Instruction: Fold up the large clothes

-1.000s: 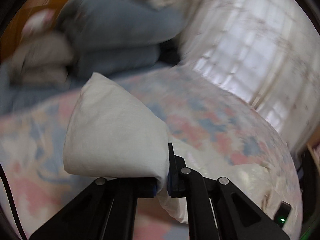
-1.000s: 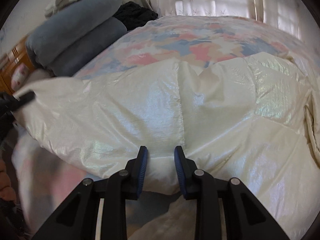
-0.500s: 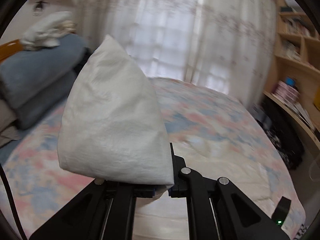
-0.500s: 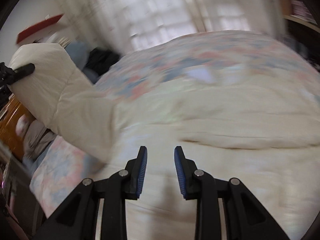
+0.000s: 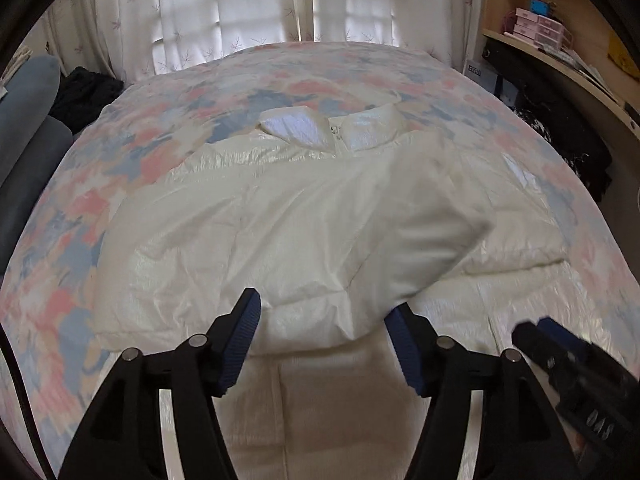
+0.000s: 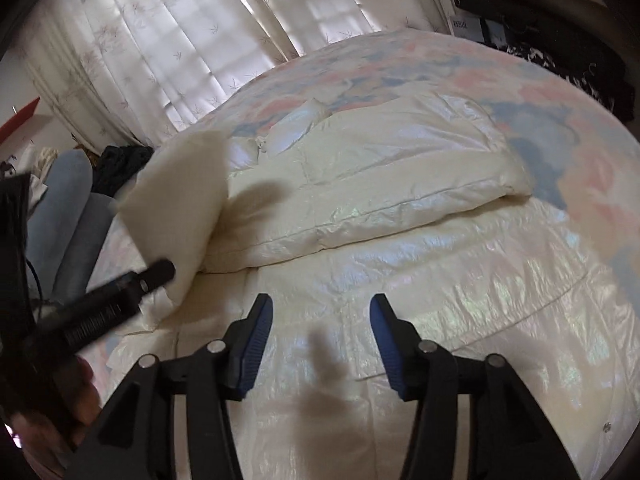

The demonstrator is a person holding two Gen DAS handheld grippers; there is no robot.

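Cream puffer jacket (image 5: 280,216) lies on the bed (image 5: 80,184), sleeve (image 5: 400,240) laid across toward 2 o'clock for folding, left gripper (image 5: 322,328) and right gripper (image 6: 320,320) both spread apart, empty.

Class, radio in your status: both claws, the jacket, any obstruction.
Left claw open, empty, over folded sleeve. Right claw open, empty, above cream puffer jacket. Jacket flat on floral bed, collar far side. Nothing blocking.

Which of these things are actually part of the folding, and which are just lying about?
Part of the job: cream puffer jacket, left gripper, right gripper, both open.

Lying about: blue folded bedding, black garment, pink drawers, curtains.
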